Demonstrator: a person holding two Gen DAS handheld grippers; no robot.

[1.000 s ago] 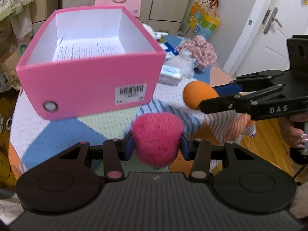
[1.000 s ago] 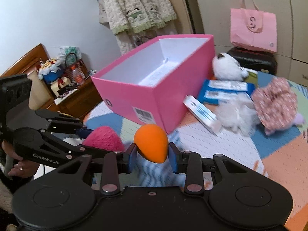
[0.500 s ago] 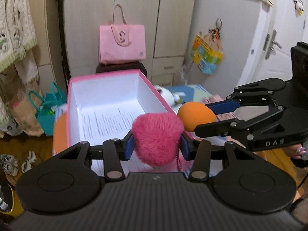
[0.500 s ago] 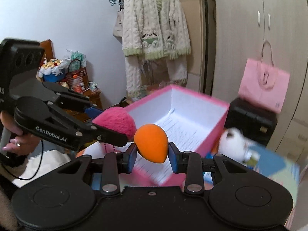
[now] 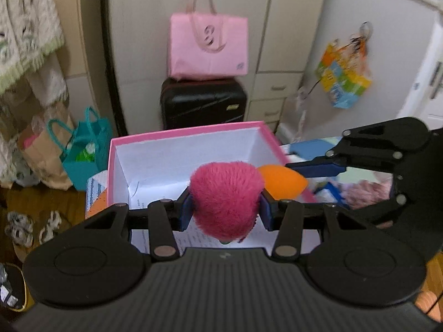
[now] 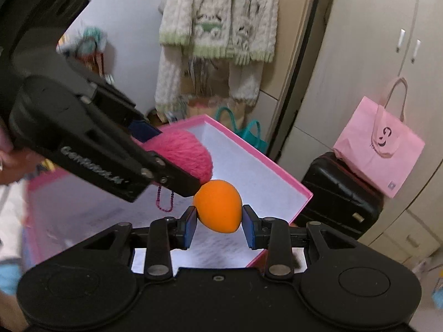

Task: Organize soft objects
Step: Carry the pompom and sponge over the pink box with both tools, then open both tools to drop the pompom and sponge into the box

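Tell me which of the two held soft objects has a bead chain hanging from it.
The fuzzy pink pompom in the left gripper: a pink bead chain dangles beneath it. The smooth orange sponge in the right gripper has none.

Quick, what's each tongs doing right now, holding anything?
Left tongs: closed on the pink pom-pom, above the pink box.
Right tongs: closed on the orange sponge.

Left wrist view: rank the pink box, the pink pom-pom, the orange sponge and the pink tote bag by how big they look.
1. pink box
2. pink tote bag, though it sits far back
3. pink pom-pom, inflated by nearness
4. orange sponge, partly hidden
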